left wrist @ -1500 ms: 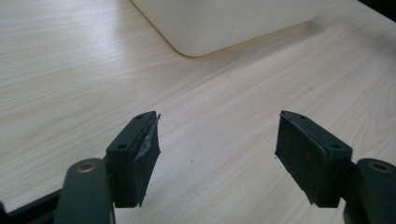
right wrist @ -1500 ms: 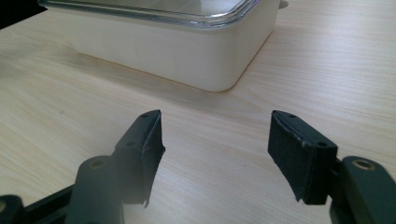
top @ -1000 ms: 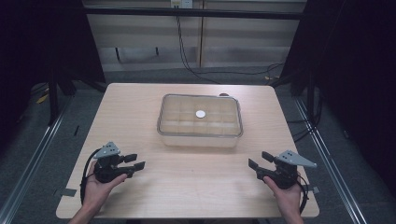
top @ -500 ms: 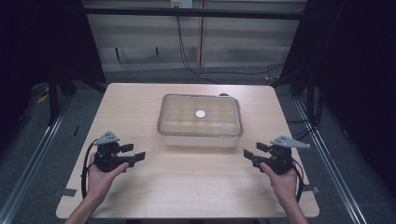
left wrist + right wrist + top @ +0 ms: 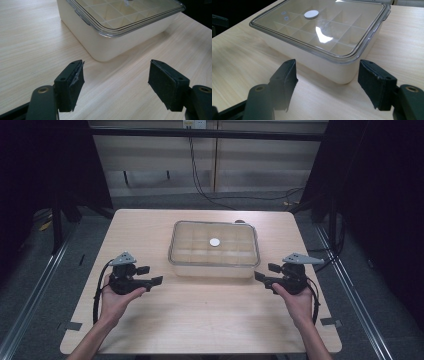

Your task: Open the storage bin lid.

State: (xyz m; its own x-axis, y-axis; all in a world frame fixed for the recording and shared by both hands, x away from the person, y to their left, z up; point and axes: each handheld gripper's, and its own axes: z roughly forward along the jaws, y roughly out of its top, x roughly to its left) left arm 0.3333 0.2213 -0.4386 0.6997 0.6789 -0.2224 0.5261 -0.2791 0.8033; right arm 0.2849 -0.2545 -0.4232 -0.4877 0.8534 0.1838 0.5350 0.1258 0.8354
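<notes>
Two tongs flank the lidded box (image 5: 214,249) mid-bench (image 5: 200,320) from above — left tongs (image 5: 152,275) and right tongs (image 5: 261,273) level, aimed inward, nothing gripped, lid not yet lifted. Along our left tongs (image 5: 116,85), jaws just widened, empty, the box corner (image 5: 105,47) ahead; along our right tongs (image 5: 327,83), likewise spread — box (image 5: 324,60) near, untouched.
</notes>
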